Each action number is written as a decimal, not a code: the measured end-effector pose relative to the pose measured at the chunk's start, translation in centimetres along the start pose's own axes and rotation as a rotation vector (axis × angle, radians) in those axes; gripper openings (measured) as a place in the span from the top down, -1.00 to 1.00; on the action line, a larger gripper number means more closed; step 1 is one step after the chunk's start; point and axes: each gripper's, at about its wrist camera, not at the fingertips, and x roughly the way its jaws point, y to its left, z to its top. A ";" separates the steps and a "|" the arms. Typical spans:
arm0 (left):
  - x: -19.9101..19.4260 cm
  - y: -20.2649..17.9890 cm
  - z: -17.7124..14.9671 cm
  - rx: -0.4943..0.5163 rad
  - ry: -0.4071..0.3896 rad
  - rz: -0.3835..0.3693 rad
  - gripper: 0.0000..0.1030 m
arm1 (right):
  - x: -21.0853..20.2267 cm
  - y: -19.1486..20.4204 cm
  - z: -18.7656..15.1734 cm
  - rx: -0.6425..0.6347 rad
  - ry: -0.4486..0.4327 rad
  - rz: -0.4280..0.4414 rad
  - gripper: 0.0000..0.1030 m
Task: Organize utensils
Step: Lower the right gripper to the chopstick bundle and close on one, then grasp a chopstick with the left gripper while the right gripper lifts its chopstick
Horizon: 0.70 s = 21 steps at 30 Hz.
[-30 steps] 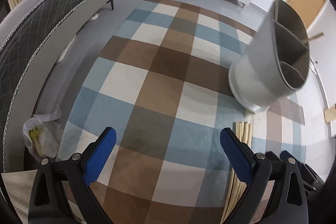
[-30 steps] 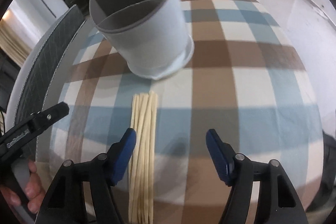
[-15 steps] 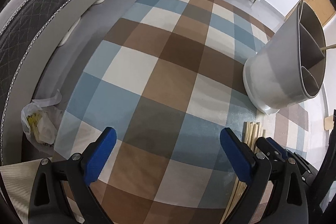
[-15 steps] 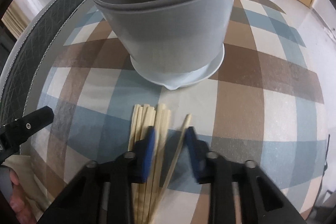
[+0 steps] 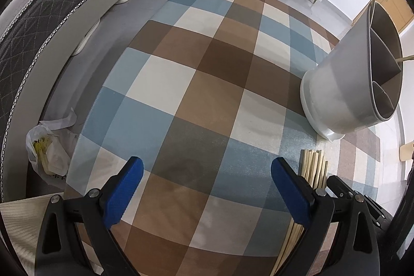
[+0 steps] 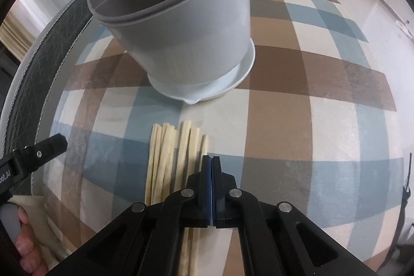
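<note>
Chopsticks (image 6: 168, 162) lie bundled on the checked rug (image 6: 297, 100), just near of the grey divided holder (image 6: 181, 25) — your right gripper (image 6: 211, 159) has just been closing at the bundle's right edge, blue pads together; whether a stick is pinched, I cannot tell. Your left gripper (image 5: 205, 180) hangs spread over bare rug — nothing between its pads.

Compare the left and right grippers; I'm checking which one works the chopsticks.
The left gripper stands wide open; the right gripper, its jaws just closed, is shut, nothing visibly between them. The left gripper hovers over bare rug; the right gripper sits at the edge of the chopsticks. Both have blue pads and black frames.
</note>
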 end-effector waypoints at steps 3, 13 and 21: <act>-0.1 0.0 0.0 -0.005 -0.001 -0.003 -0.87 | -0.2 0.4 0.2 -0.043 -0.001 -0.011 0.98; -0.1 0.4 0.3 -0.024 0.005 -0.012 -0.87 | 1.2 2.4 1.0 -0.096 0.035 -0.061 0.85; -0.1 1.4 0.6 -0.047 -0.021 0.013 -0.87 | 2.0 4.3 1.5 -0.198 0.004 -0.105 0.82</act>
